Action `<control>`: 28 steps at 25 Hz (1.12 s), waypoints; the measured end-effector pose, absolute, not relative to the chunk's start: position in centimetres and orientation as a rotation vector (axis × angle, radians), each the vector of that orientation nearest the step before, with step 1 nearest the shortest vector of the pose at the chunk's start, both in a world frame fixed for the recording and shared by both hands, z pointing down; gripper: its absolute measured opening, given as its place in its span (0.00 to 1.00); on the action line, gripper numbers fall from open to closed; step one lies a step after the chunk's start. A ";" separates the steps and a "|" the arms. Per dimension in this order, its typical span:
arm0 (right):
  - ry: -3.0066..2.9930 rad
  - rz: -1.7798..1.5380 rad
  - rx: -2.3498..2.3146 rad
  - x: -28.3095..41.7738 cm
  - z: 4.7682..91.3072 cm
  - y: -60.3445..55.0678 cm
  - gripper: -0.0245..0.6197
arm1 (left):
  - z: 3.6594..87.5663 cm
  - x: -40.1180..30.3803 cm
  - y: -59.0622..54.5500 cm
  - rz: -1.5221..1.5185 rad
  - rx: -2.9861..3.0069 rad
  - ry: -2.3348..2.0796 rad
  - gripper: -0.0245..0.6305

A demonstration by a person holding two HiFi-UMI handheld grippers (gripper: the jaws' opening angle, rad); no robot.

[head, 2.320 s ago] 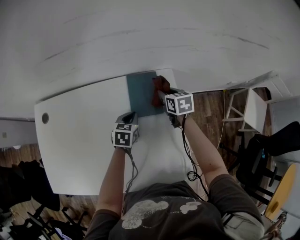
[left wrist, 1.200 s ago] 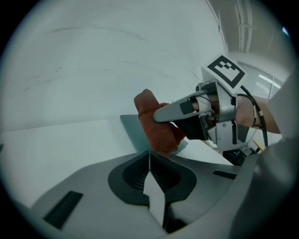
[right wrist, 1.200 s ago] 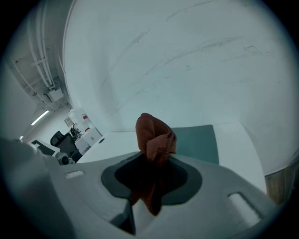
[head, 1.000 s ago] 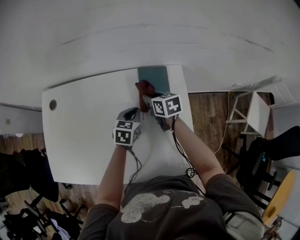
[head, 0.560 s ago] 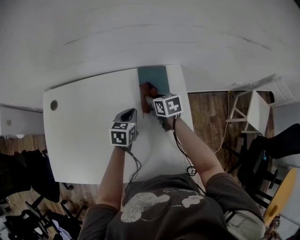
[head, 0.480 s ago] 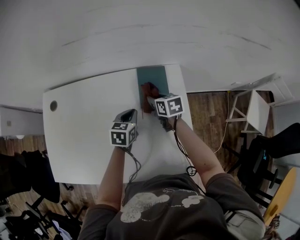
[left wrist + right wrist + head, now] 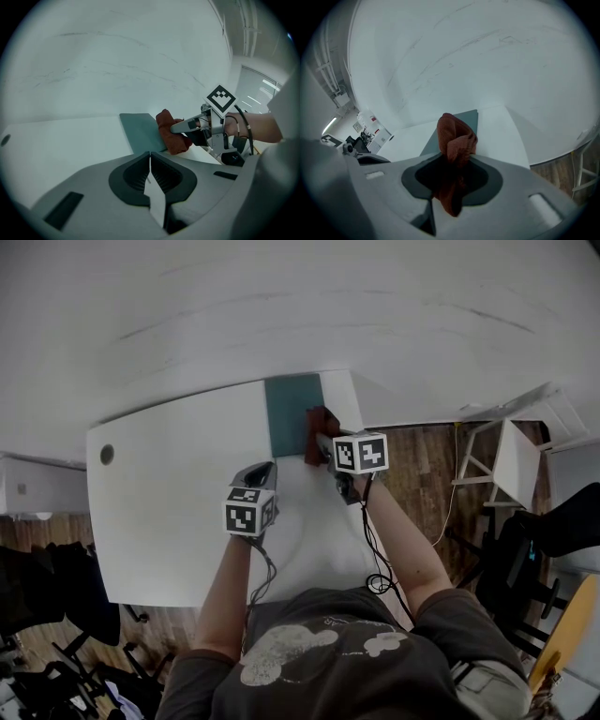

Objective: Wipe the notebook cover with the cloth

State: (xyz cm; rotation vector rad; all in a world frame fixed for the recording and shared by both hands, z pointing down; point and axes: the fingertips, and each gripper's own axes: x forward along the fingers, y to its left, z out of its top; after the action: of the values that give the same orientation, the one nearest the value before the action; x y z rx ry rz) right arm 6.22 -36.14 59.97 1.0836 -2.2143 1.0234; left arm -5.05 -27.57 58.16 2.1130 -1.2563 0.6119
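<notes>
I stand at a white table [image 7: 169, 493] and look steeply down on it, with a gripper in each hand. A dark teal notebook [image 7: 289, 413] lies flat and closed at the far edge of the table, near its far right corner, against a pale wall.

My right gripper [image 7: 321, 439] reaches forward over the right side of the notebook. Its jaws are clamped on a rust-red cloth [image 7: 319, 424]. In the right gripper view the cloth [image 7: 454, 140] is bunched up and stands out past the jaws of the right gripper [image 7: 451, 174], with a tail hanging back between them. The notebook [image 7: 471, 118] shows just behind it. From the left gripper view, the cloth [image 7: 170, 135] meets the right edge of the notebook [image 7: 139, 132], toward its near end, and partly overhangs onto the bare table.

My left gripper [image 7: 265, 468] is over the white tabletop just short of the notebook's near edge, apart from it. Its jaws are pressed together with nothing between them, as the left gripper [image 7: 150, 164] view shows. I cannot tell whether it touches the table.

A small round hole [image 7: 107, 454] sits near the table's left edge. Wood floor [image 7: 422, 456] shows to the right.
</notes>
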 end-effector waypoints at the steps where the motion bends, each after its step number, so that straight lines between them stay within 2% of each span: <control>1: -2.212 1.020 1.087 6.7 60.0 -36.1 0.21 | 58.1 -4.7 -27.5 0.613 2.114 -1.257 0.05; 14: -2.216 0.999 1.070 11.0 60.3 -34.7 0.21 | 57.4 -2.9 -25.8 0.607 2.074 -1.327 0.05; 28: -2.313 0.973 1.085 10.7 55.8 -30.3 0.20 | 54.2 -3.4 -23.4 0.526 2.156 -1.314 0.05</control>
State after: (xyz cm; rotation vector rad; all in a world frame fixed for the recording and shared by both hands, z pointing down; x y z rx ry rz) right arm 10.74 -30.30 55.84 1.0852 -2.3130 0.9733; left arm -3.40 -23.37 54.18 2.1559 -1.3138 0.5264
